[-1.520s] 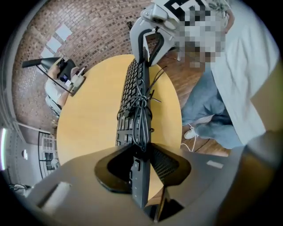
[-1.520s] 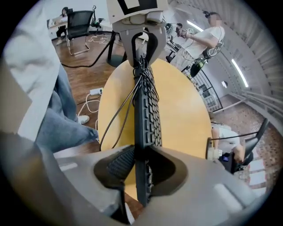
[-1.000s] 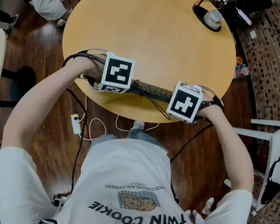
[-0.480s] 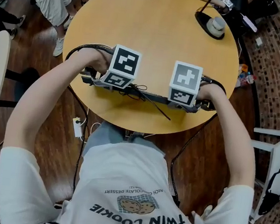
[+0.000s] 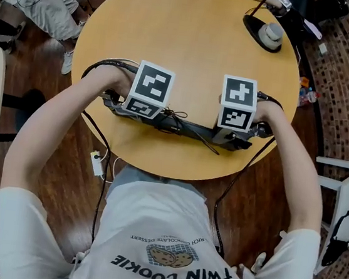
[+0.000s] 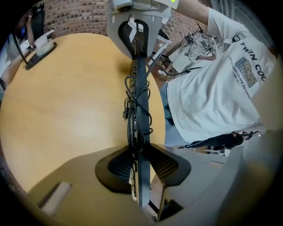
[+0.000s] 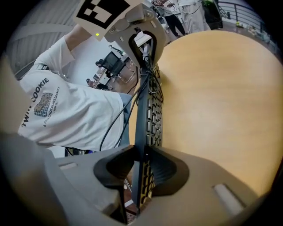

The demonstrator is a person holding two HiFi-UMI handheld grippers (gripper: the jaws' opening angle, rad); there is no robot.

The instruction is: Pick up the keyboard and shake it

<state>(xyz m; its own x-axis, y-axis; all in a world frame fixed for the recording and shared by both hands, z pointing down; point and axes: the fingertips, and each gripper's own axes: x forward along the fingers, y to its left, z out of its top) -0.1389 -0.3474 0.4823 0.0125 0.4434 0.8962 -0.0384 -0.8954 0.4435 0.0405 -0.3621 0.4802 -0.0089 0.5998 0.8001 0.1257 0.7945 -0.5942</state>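
Clamping the keyboard [image 5: 185, 128] by its two short ends, the left gripper [image 5: 129, 109] and the right gripper [image 5: 228, 136] hold it stretched between them over the near rim of the round wooden table [image 5: 193, 37].

In the left gripper view, the left gripper [image 6: 140, 164] has its jaws partly closed. Both dark pads [image 6: 116, 167] press on the thin slab of the keyboard [image 6: 141, 84], which runs edge-on straight out from between them to the right gripper [image 6: 137, 27] at its far end. A black cable [image 6: 131, 102] is wound in loose loops round the slab, a little way ahead of the jaws.

In the right gripper view, the right gripper [image 7: 141, 167] grips in the same way, its jaws part-way closed with the pads tight on the end of the keyboard [image 7: 151, 115]. The key rows face the table side of those jaws, and the bare back faces the person's white shirt [image 7: 66, 110]. The left gripper [image 7: 143, 40] closes off the far end.

Whether the keyboard's lower edge touches the tabletop cannot be told.
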